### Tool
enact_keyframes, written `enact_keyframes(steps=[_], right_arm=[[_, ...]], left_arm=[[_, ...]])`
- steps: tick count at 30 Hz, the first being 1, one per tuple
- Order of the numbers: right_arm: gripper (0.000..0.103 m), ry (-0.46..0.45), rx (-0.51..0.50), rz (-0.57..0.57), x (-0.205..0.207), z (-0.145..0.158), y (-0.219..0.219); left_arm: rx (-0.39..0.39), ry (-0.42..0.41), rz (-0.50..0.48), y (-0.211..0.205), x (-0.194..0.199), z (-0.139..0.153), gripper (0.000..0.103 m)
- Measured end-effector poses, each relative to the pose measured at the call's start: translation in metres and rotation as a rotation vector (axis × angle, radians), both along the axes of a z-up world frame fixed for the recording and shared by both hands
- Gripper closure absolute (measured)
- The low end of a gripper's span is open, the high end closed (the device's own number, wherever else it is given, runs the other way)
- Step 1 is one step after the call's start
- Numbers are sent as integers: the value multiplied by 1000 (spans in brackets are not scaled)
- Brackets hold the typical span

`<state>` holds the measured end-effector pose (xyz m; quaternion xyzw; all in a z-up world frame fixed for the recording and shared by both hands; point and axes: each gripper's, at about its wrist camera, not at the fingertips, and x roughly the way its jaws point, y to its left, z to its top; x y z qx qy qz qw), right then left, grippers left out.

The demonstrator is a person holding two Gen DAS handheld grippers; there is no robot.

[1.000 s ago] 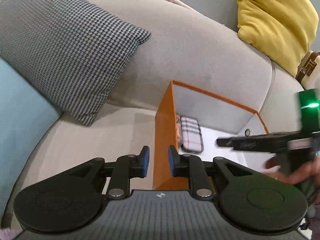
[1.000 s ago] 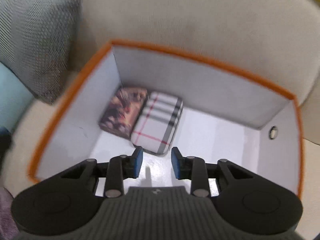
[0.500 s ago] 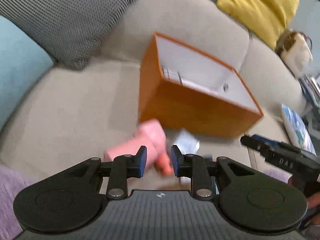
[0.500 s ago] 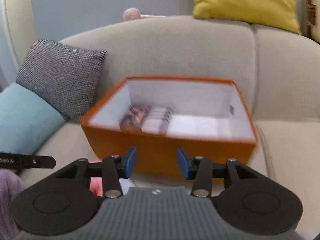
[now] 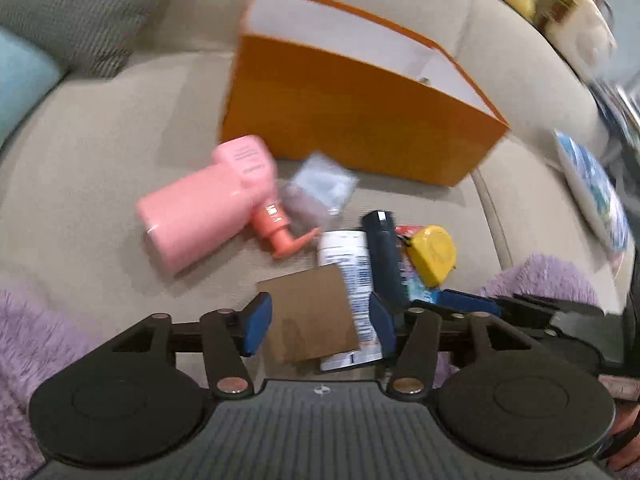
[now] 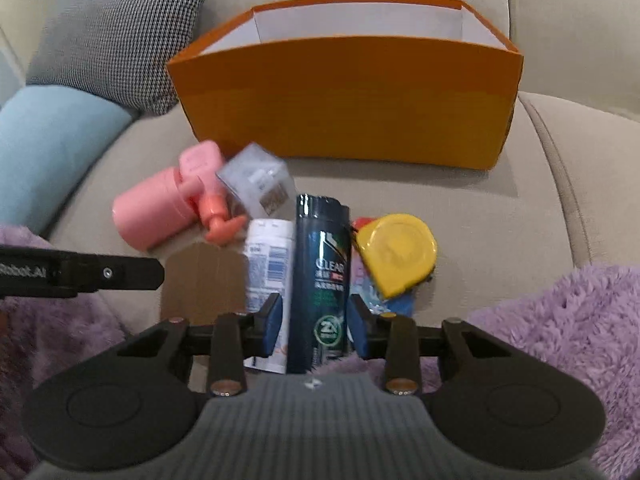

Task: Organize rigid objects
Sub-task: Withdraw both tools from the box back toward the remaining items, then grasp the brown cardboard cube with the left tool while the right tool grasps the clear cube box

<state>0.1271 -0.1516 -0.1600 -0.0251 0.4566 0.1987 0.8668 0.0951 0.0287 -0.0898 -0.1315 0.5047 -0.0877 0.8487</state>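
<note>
Blue-padded and spread wide, the left gripper (image 5: pixel 318 326) holds nothing; between its fingers, on the beige sofa seat (image 5: pixel 100 152), lie a flat brown cardboard piece (image 5: pixel 310 316) and the lower end of a white tube with a barcode (image 5: pixel 352 280). The right gripper (image 6: pixel 314 326) is likewise released, its fingers standing on either side of a dark blue shampoo bottle (image 6: pixel 322 272) without visibly touching it. Fluffy purple fabric (image 6: pixel 560 320) lies at both near edges of the seat.

Just right of the bottle sits a yellow tape measure (image 6: pixel 396 254), resting on a blue and red packet that is mostly hidden. Left of the bottle is the white tube, with the cardboard beside it. Farther out, a pink pump bottle (image 5: pixel 204 204) lies on its side, nozzle pointing toward the pile, and a small clear plastic box (image 6: pixel 256 178) leans against it.

Beyond these stands an open orange box with a white interior (image 6: pixel 348 104), upright near the sofa backrest; its contents are out of sight from both views. A grey woven cushion (image 6: pixel 116 40) and a light blue cushion (image 6: pixel 52 140) sit to its left.
</note>
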Motion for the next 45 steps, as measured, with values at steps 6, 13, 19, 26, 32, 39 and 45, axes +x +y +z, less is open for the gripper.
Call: enact_keyframes(steps=[6, 13, 19, 26, 32, 39, 45], right_arm=[[66, 20, 34, -92, 5, -3, -18], [76, 27, 56, -139, 5, -5, -29], [75, 29, 54, -138, 8, -7, -28], [75, 18, 46, -127, 6, -6, -26], [75, 29, 41, -132, 6, -7, -27], [75, 43, 103, -40, 2, -4, -19], [88, 69, 69, 174, -3, -18, 36]], left_arm=[[145, 20, -85, -38, 10, -10, 36], [329, 18, -125, -66, 13, -24, 26], [452, -16, -146, -74, 10, -36, 29], [314, -53, -129, -43, 3, -13, 69], [260, -39, -89, -26, 1, -9, 72], [157, 9, 8, 3, -2, -8, 74], [31, 53, 109, 33, -3, -12, 74]])
